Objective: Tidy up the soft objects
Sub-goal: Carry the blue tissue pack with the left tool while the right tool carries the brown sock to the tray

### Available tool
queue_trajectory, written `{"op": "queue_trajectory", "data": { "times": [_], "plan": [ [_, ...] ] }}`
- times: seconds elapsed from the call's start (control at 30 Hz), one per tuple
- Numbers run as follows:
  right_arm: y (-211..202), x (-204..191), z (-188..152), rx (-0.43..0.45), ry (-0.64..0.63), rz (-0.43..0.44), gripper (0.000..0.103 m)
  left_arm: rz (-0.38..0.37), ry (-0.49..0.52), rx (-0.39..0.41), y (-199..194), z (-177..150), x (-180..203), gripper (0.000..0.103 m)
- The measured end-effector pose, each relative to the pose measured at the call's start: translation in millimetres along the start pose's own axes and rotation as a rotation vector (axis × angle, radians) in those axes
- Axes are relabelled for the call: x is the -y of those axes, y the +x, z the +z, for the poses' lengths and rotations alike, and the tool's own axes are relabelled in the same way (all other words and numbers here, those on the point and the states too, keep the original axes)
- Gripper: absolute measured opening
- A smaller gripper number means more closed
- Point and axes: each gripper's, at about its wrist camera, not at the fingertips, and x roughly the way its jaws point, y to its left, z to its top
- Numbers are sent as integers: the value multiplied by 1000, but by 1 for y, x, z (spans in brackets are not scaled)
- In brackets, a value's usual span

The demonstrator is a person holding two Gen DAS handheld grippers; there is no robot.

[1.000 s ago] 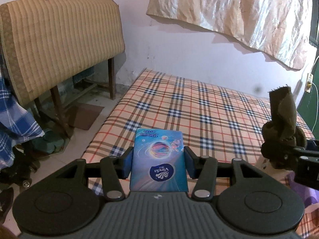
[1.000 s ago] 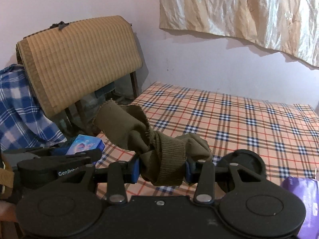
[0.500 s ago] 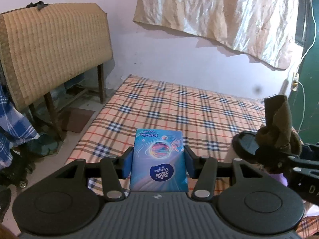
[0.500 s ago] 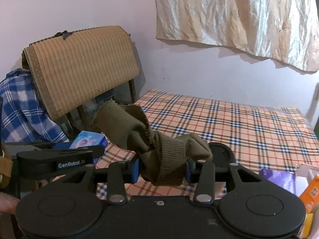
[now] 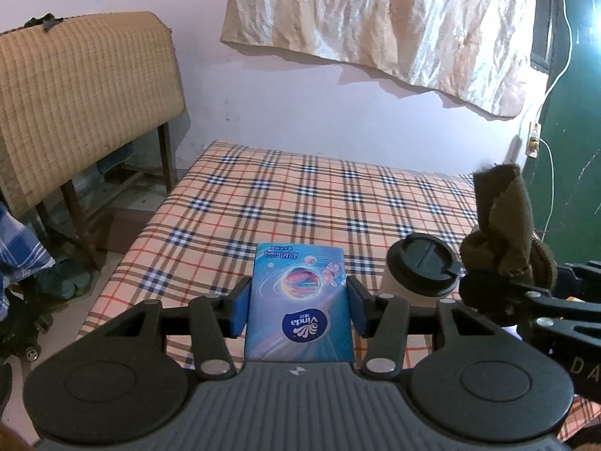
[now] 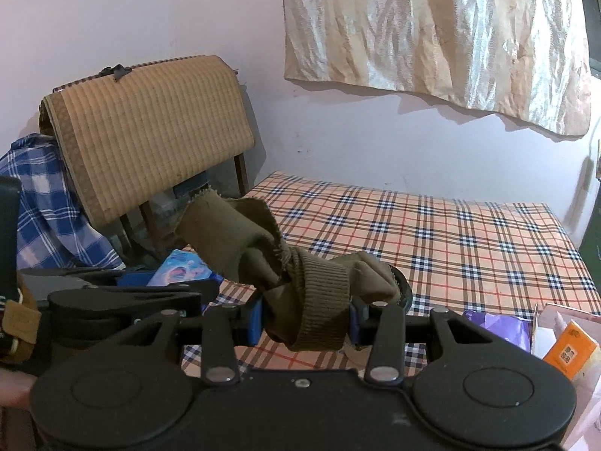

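Note:
My left gripper (image 5: 298, 302) is shut on a blue Vinda tissue pack (image 5: 298, 297) and holds it above the near edge of the plaid bed (image 5: 319, 203). My right gripper (image 6: 304, 317) is shut on a knotted olive-green cloth (image 6: 296, 285), also held above the bed. In the left wrist view the cloth (image 5: 503, 225) and the right gripper show at the right edge. In the right wrist view the tissue pack (image 6: 180, 268) and the left gripper show at the left.
A paper cup with a black lid (image 5: 422, 270) stands on the bed between the grippers. A purple bag (image 6: 496, 329) and an orange box (image 6: 571, 349) lie at the right. A woven mat (image 5: 75, 94) hangs over a stand on the left, with blue checked cloth (image 6: 49, 206) beside it.
Both grippers have swung right along the bed with their loads still held. The lidded cup, the purple bag and the orange box have come into view.

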Motion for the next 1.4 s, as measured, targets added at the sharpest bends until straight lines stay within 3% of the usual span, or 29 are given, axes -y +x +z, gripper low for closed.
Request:
{"op": "queue_trajectory", "data": {
  "times": [1.4],
  "plan": [
    [-41,72,-18,13,102,-134,51,-159,113,-36,12,-9,90,53]
  ]
}}
